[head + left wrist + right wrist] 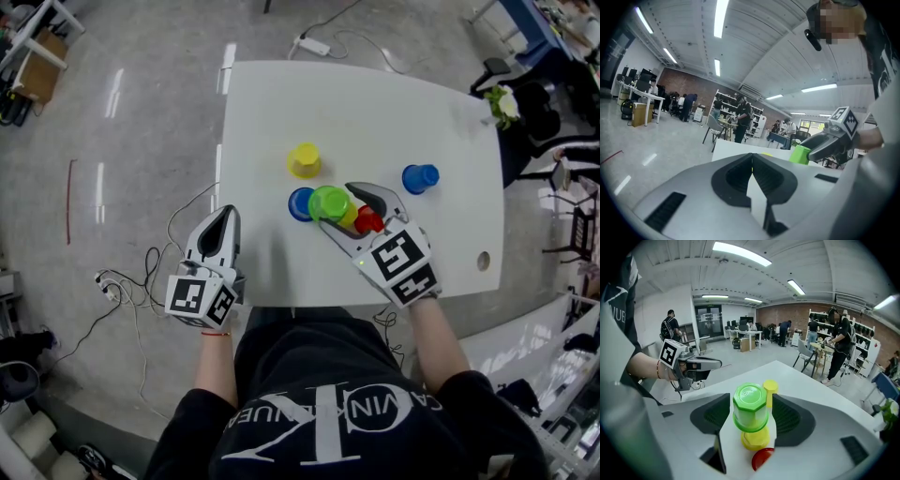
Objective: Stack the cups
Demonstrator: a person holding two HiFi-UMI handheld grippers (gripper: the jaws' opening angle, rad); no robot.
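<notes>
Now, right gripper (751,401): we see its jaws standing wide, one on each side of the cup stack, with a gap showing between each pad and the cups, so nothing is gripped.
left gripper (752,158): we see its jaws closed together with nothing between them; in the head view it is held off the near left edge of the table, well apart from the cups.
green cup (750,406): it is upside down, its closed base uppermost, sitting over a yellow cup between the right gripper's jaws, near their tips.
yellow cup (754,439): only its lower part shows below the green cup's rim.
red cup (762,459): it lies just beside the yellow cup, deeper between the jaws and nearest the gripper's body; we cannot tell whether it is part of the stack or only touches it.
near blue cup (300,203): it stands just left of the green cup, outside the jaws, and looks to be touching it in the head view.
second yellow cup (304,160): it stands upside down by itself, farther along the table than the stack.
far blue cup (420,177): it is to the right of the stack, apart from every other cup.
table (394,103): white, and it carries all the cups near its middle.
background: people stand among desks and shelves, away from the table.
</notes>
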